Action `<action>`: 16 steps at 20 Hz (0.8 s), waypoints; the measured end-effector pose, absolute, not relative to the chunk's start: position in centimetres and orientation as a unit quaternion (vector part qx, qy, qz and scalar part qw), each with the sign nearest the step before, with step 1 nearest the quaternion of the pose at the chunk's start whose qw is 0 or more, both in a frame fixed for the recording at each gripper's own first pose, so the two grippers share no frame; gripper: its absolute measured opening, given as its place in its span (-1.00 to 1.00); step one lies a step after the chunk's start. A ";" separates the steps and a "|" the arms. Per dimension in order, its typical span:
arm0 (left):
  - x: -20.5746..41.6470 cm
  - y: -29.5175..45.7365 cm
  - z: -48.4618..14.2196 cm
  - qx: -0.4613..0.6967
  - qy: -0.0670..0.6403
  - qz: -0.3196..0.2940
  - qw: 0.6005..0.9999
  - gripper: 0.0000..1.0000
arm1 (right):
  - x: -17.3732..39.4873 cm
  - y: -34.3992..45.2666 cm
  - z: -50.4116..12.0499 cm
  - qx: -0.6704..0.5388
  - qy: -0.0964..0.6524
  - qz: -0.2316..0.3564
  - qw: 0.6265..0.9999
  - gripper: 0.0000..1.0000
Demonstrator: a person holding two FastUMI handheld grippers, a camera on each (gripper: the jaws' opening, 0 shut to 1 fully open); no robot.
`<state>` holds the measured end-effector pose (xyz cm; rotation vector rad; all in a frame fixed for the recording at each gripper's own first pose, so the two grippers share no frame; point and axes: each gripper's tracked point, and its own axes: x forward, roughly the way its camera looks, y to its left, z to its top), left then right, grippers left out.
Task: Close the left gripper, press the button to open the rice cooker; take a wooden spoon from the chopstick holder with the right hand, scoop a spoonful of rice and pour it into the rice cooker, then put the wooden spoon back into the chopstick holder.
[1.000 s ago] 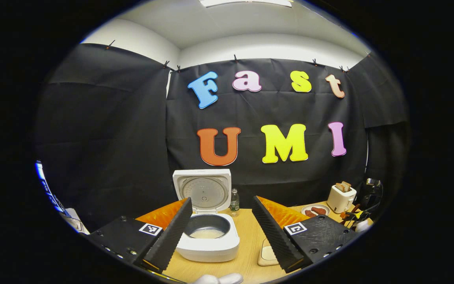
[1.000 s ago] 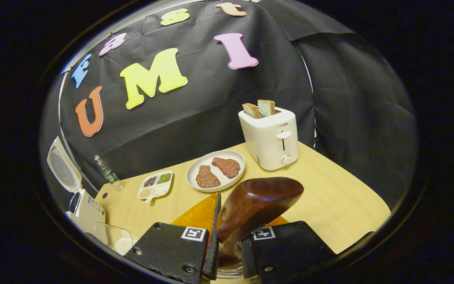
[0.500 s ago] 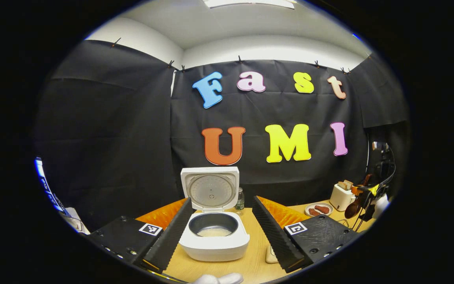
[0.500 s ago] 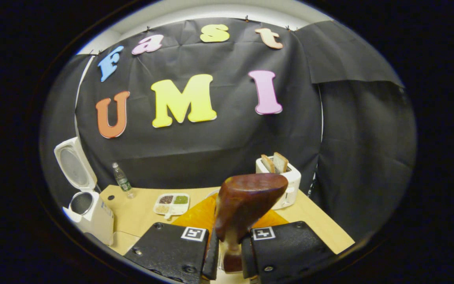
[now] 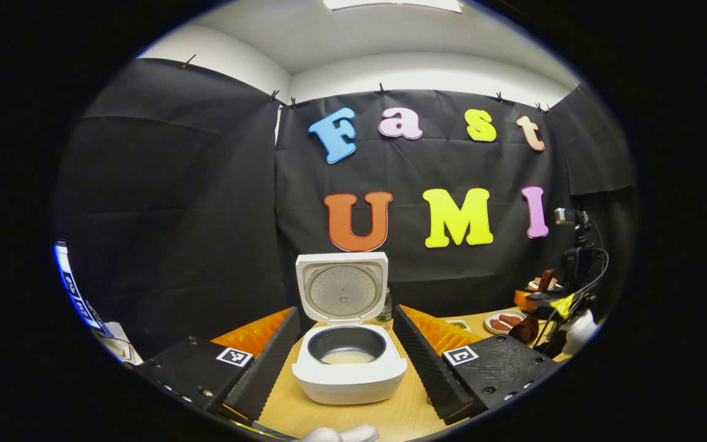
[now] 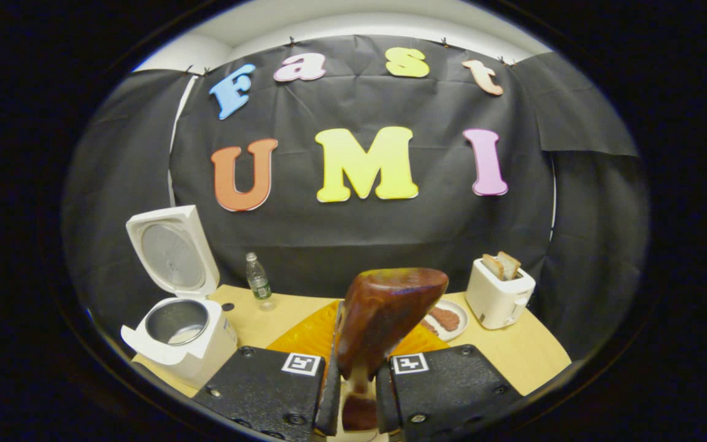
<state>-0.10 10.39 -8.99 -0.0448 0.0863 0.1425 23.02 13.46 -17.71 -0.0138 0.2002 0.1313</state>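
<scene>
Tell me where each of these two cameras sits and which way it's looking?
Left gripper view: rides the left tongs, open, facing the open rice cooker; a hand shows below.
Right gripper view: rides the right tongs, shut on a wooden spoon, facing the table and toaster.
Both show the cooker and the plate.

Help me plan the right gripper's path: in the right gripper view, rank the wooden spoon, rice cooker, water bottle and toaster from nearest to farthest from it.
1. wooden spoon: held between the jaws.
2. rice cooker: near left, lid up.
3. toaster and water bottle: both toward the table's back, toaster right, bottle left; too close to call.
</scene>
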 end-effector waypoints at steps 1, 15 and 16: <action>-0.2 10.6 -9.2 -0.022 0.044 0.073 0.996 0.94 | 23.1 14.3 -19.2 -0.016 0.107 0.070 0.992 -0.42; -0.6 12.9 -11.2 -0.010 0.067 0.087 0.994 0.94 | 22.6 17.3 -34.8 -0.251 0.205 0.050 0.945 -0.46; -0.6 13.2 -11.3 -0.010 0.067 0.090 0.994 0.94 | 22.4 17.5 -35.6 -0.253 0.209 0.053 0.943 -0.42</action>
